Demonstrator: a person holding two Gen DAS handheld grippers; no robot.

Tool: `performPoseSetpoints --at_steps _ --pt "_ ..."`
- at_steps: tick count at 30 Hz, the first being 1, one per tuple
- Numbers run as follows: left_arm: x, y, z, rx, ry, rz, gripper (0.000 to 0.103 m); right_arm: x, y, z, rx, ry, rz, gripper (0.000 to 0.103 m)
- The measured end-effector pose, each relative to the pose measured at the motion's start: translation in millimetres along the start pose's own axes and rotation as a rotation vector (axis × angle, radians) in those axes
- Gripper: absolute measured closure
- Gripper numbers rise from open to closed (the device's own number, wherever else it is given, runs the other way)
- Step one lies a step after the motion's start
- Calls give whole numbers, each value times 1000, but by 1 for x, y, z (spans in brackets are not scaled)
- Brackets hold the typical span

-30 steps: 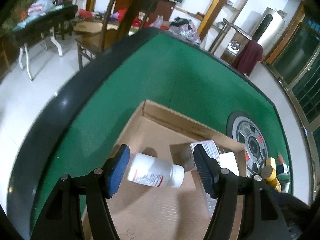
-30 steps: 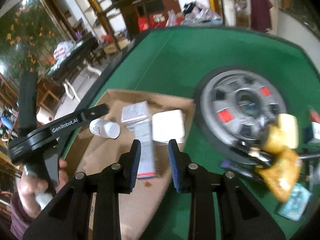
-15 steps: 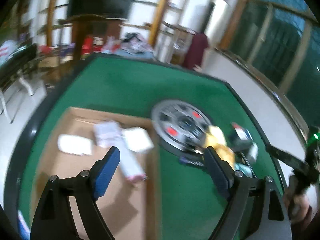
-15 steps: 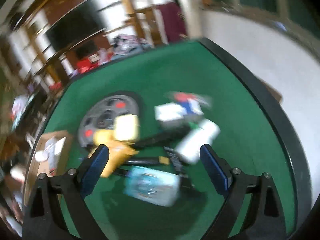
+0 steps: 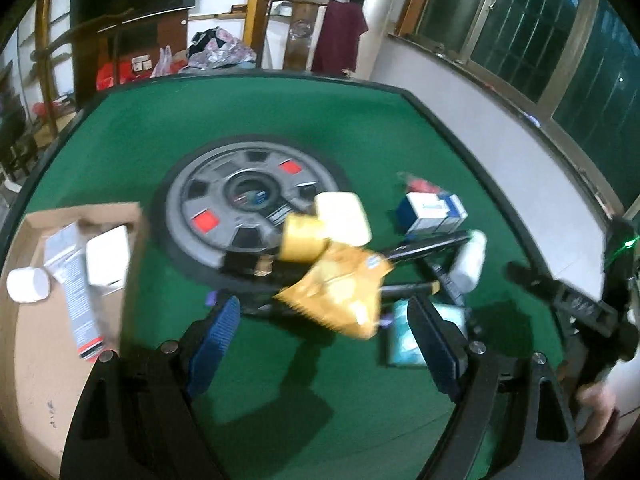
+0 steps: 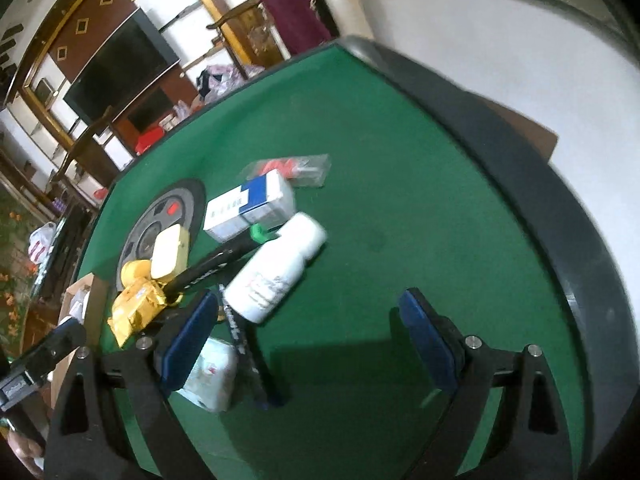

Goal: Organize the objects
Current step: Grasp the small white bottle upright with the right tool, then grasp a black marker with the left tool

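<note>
A cardboard box [image 5: 44, 364] at the left holds a white bottle [image 5: 27, 285], a long white carton [image 5: 78, 304] and a white square box [image 5: 107, 259]. A pile lies on the green table: a gold snack bag [image 5: 340, 292], a yellow box [image 5: 344, 216], a blue-white box [image 5: 432, 210], a white bottle [image 6: 276, 268] and a teal packet [image 5: 406, 336]. My left gripper [image 5: 324, 340] is open and empty over the gold bag. My right gripper [image 6: 312, 340] is open and empty, just short of the white bottle.
A grey wheel-shaped disc [image 5: 244, 204] lies mid-table. Black pens [image 6: 244, 340] and a red-marked wrapper [image 6: 292, 168] lie among the pile. The table has a raised black rim [image 6: 560, 220]. Chairs and shelves stand beyond.
My left gripper let go of the white bottle in the cardboard box and swung right to the pile. My right gripper opened wide and moved from the box to the pile.
</note>
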State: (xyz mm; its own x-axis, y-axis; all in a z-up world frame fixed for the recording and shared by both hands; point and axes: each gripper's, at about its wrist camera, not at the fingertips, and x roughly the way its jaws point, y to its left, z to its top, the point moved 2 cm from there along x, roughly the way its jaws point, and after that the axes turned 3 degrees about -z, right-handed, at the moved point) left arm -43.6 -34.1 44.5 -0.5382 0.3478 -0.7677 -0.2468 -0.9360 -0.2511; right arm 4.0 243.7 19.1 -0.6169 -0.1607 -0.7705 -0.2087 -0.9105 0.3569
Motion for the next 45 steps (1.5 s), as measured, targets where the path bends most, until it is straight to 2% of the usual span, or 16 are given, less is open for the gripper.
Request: performPoseSetpoints --at_steps 2,3,5,8,10,15,17,22,25,27,29,30,31,32,37,45 --pt "0 -8 4 11 -10 0 22 10 6 2 11 9 2 11" --pt "1 -11 6 19 -12 3 22 15 11 5 4 10 -34 12" --pt "0 -16 7 43 -13 10 22 23 17 8 -12 23 -92 34" --pt "1 -16 7 72 -18 27 22 29 25 11 -20 39 -107 38" --pt "4 -15 8 86 -20 29 22 29 32 14 -44 26 -138 49" --pt "14 -23 10 144 -14 25 22 58 37 18 -37 90 -136 53" --pt "19 -32 12 187 -13 26 22 59 37 17 -54 84 -137 70" --pt "37 -66 18 357 -16 32 22 45 11 12 -30 58 -134 71" --pt "59 -90 18 497 22 54 25 35 -8 8 -5 30 -129 71" --pt "76 -103 18 585 48 79 38 31 -19 7 15 12 -90 70" --pt "96 -114 18 677 90 110 59 31 -21 6 25 6 -64 70" --pt "106 -117 18 705 115 125 65 31 -21 6 24 4 -61 70" --pt "117 -118 19 723 149 131 74 30 -20 6 21 2 -63 70" --pt "124 -118 19 734 174 128 76 31 -19 6 13 0 -66 70" --pt "135 -124 27 793 201 111 77 31 -18 9 10 0 -58 70" --pt "134 -138 23 802 158 151 84 30 -18 8 -2 -10 -63 70"
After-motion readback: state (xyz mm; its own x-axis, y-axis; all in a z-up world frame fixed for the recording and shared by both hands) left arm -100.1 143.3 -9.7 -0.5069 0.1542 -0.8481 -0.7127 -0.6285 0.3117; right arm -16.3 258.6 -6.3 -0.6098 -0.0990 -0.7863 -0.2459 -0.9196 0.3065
